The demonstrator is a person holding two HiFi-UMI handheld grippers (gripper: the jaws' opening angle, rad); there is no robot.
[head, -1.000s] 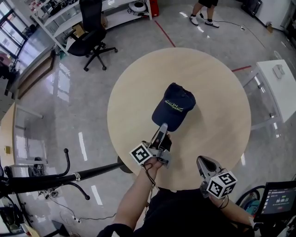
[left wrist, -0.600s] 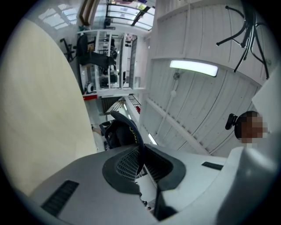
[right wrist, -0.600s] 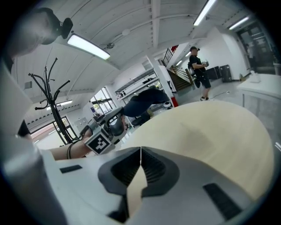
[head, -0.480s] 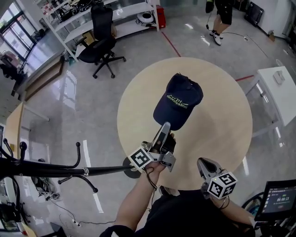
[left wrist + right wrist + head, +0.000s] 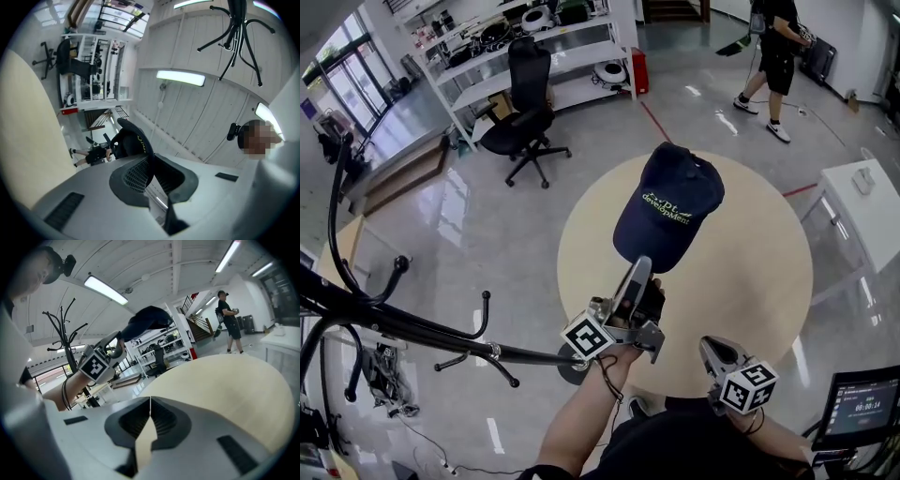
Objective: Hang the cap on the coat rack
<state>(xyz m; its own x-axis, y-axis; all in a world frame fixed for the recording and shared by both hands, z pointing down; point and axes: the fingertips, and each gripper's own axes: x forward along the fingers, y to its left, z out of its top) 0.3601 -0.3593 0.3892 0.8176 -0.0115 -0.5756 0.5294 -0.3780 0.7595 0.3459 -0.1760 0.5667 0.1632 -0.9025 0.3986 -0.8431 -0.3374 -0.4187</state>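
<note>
- Cap [image 5: 668, 206], dark blue with yellow-green lettering, is held in the air above the round table [image 5: 750, 272]; only the left gripper touches it.
- Left gripper [image 5: 640, 267] is clamped on the edge of the brim, and the crown stands beyond its jaw tips, away from the person.
- In the left gripper view, the brim runs thin between the closed jaws.
- Coat rack [image 5: 441, 336] is to that gripper's left, its hooks well apart from the cap.
- Right gripper [image 5: 709, 345] is low by the table's near edge, its jaws pressed together on nothing.
</note>
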